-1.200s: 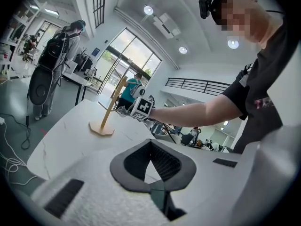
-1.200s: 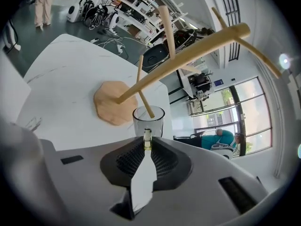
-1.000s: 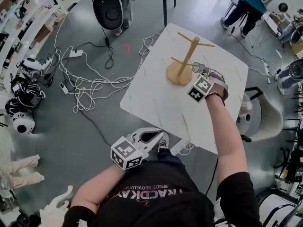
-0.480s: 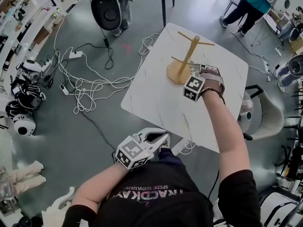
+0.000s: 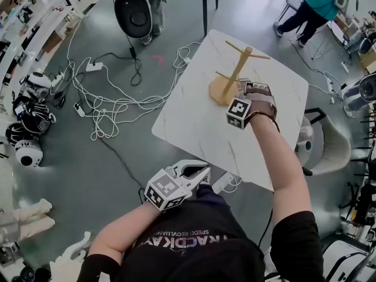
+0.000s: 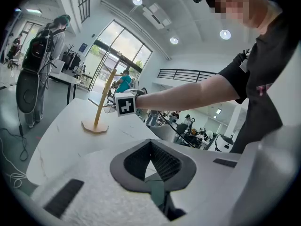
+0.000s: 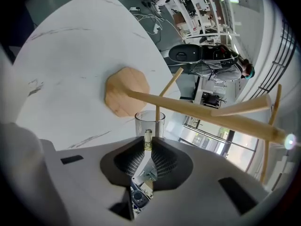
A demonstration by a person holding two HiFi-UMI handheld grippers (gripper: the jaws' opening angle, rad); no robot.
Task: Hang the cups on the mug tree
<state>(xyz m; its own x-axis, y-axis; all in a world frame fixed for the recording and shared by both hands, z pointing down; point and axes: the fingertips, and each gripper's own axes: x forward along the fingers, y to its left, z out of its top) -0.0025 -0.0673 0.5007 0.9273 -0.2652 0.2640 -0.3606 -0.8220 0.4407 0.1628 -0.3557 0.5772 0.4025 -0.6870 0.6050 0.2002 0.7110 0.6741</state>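
The wooden mug tree [image 5: 235, 74] stands at the far side of the white table [image 5: 194, 122]. My right gripper [image 5: 242, 93] is pressed up against the trunk. Its own view shows the right gripper [image 7: 148, 144] shut on the handle of a clear glass cup [image 7: 149, 123]. The cup's rim meets a lower peg [image 7: 169, 84], with the trunk [image 7: 202, 111] and base [image 7: 126, 98] just beyond. My left gripper [image 5: 202, 172] hovers by my body off the table's near edge. In its own view the left gripper [image 6: 151, 144] is shut on nothing, and the mug tree [image 6: 101, 108] appears far off.
Tangled white cables [image 5: 111, 107] cover the floor left of the table. A black chair [image 5: 136, 13] stands beyond it and a white chair [image 5: 326, 143] at its right. Helmets [image 5: 26, 122] lie far left. A person [image 5: 314, 4] stands at the upper right.
My right gripper has carried the glass cup left, up against the mug tree's lower peg. The left gripper has hardly moved.
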